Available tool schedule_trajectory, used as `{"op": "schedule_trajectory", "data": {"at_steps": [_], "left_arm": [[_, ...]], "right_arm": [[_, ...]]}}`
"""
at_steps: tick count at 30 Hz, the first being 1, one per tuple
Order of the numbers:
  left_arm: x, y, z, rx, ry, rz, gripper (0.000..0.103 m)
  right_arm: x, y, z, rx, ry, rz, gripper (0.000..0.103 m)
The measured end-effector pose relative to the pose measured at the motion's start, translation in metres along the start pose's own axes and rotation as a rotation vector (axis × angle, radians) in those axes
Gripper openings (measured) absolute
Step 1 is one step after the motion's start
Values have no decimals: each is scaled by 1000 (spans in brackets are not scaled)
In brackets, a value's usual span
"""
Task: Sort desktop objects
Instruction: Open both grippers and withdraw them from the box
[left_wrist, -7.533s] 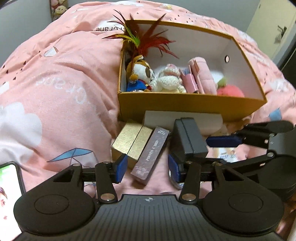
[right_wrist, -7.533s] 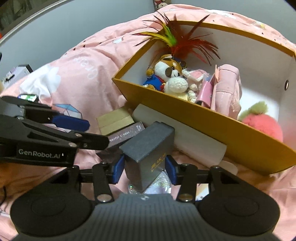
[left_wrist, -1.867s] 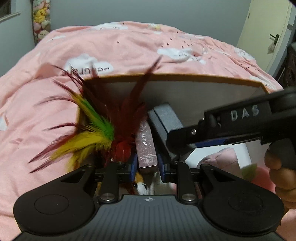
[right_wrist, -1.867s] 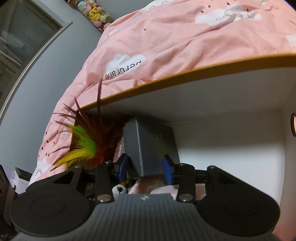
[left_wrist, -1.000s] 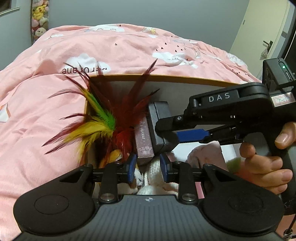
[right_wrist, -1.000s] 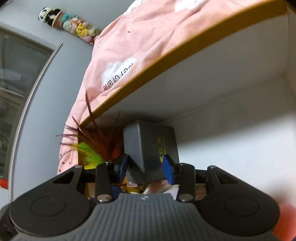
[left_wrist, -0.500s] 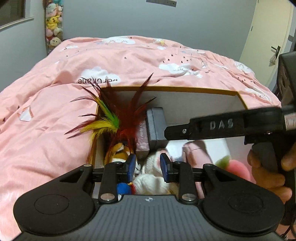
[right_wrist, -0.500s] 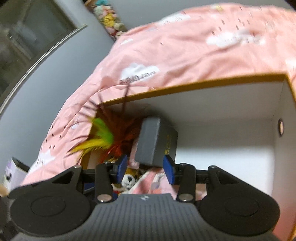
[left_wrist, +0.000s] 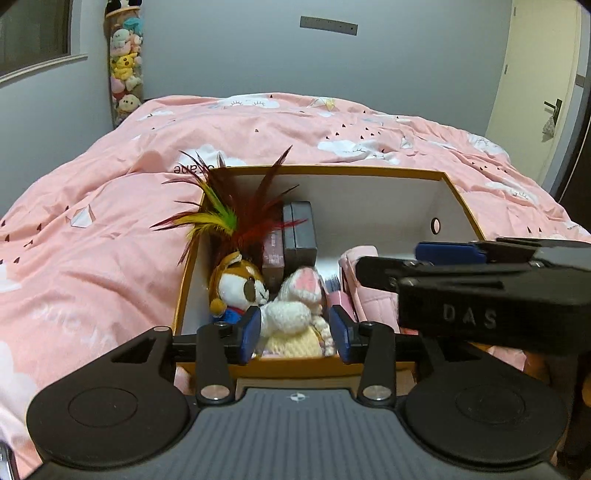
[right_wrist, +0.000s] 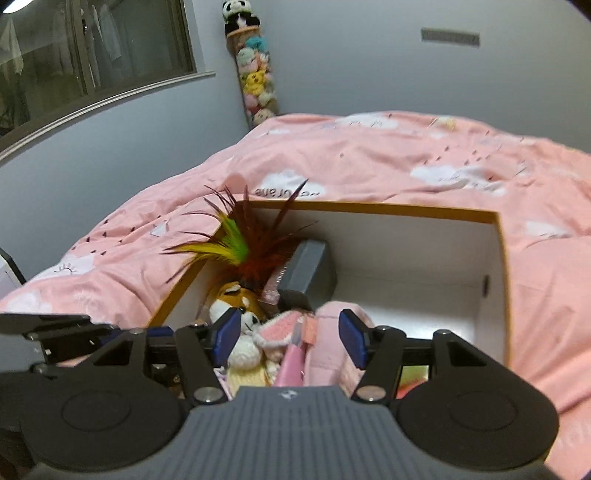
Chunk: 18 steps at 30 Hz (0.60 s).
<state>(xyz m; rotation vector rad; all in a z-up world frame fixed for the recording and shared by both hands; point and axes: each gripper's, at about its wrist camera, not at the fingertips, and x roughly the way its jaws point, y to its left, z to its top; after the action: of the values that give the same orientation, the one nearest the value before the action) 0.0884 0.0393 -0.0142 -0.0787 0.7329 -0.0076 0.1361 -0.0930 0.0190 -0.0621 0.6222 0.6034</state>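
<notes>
Pink quilt (left_wrist: 110, 229) covers the bed on which the box (left_wrist: 184, 280) sits, and the change is inside that box. Half a second back both grippers were close over it; now both have pulled away and up, so the whole rim shows. The left gripper (left_wrist: 293, 330) hangs before the near wall with jaws spread and nothing between them. Its brown card box (left_wrist: 274, 254) stands upright behind the feathers (left_wrist: 221, 218), touching the grey box (left_wrist: 300, 236) that the right gripper (right_wrist: 290, 338) carried. That gripper's jaws are also released and empty. By my reading, these two items are sorted and both tools are free for whatever remains.

Going left to right in the box: feathers, a dog plush (left_wrist: 240, 284), a knitted rabbit (left_wrist: 295, 306), then a pink pouch (left_wrist: 364, 291).

The right gripper's body blocks the box's right near corner in the left view. What lies on the bed in front of the box is hidden by the grippers, so I cannot tell what is left to sort.
</notes>
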Motion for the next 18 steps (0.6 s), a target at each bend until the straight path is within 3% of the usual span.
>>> {"op": "schedule_trajectory", "data": {"at_steps": [7,14,18], "left_arm": [[-9,-4,-24,-44,63,-48,50],[-13,-8,-45,-32,149,-52,50],[-12,-3,-53,-45,205,-17,50]], "right_arm": [[-26,0,-26,33,-8,20,67],[-34,6,-47,23,59,3,67],[-30,12,-52,8,112,-14,68]]}}
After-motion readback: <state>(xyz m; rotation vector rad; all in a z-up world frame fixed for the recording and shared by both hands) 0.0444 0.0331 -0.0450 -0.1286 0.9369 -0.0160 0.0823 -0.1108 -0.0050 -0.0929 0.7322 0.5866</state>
